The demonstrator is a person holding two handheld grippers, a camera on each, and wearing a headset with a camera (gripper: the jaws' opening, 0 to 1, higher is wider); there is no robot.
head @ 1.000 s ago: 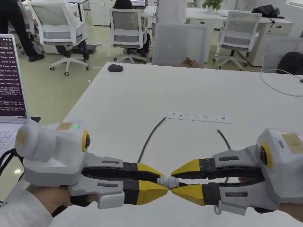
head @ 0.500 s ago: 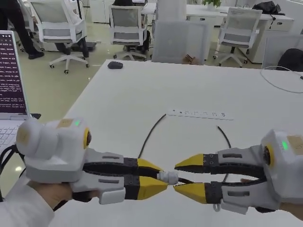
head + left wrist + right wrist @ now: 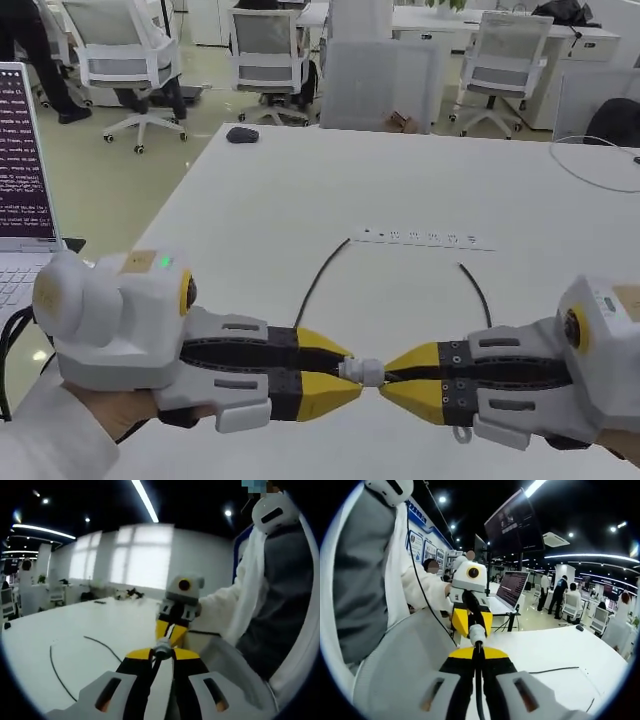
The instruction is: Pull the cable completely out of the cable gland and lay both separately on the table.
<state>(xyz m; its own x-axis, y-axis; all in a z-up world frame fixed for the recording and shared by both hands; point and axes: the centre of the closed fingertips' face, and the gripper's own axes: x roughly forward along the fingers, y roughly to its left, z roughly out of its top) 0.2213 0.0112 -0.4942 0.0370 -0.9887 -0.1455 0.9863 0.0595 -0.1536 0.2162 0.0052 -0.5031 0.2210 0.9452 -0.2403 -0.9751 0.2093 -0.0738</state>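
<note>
Cable gland (image 3: pixel 362 372), lower centre of the head view: clamped between narrow fingers of left gripper (image 3: pixel 350 373); cable (image 3: pixel 316 288) pinched tight beside it by right gripper (image 3: pixel 386 376), trailed across table (image 3: pixel 300 190).

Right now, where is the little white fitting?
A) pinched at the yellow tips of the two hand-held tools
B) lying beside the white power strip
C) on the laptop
A: the left gripper pinches the cable gland at its tips, facing the right gripper, which clamps the black cable.
</note>
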